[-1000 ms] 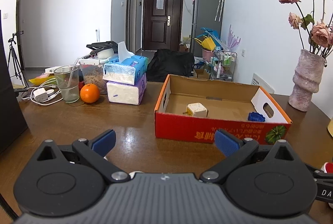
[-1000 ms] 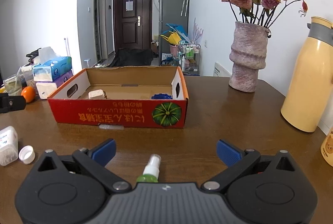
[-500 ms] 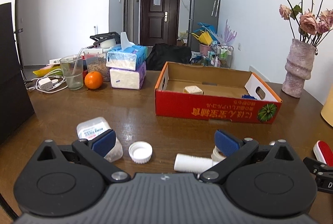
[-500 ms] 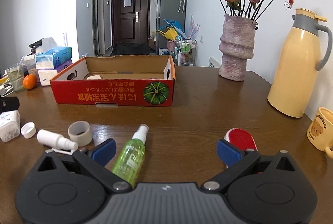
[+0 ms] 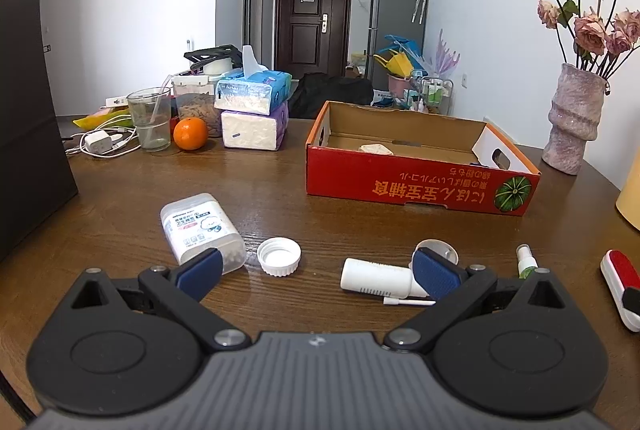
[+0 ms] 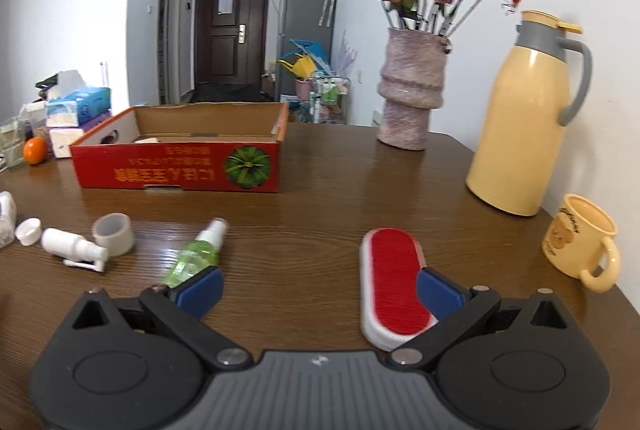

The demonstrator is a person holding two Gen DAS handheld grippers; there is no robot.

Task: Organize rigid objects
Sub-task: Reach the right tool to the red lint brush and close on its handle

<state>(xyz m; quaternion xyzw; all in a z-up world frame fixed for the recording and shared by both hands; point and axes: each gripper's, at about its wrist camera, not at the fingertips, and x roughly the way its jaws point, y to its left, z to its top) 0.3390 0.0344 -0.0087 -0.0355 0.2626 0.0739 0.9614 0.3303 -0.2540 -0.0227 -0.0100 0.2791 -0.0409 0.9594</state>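
Item: loose rigid goods on the table [image 5: 320, 182], near side. White cap [image 5: 279, 256], swab box [image 5: 202, 232] and white spray bottle [image 5: 378, 280] before my left gripper [image 5: 318, 272]; red lint brush [image 6: 394, 284] and green spray bottle [image 6: 198, 254] before my right gripper [image 6: 320, 290].

Fingers: both pairs wide apart, holding nothing.

Step, as I judge: choosing a pick. Next: close on one item and carry it to the red box [image 5: 416, 186], farther back.
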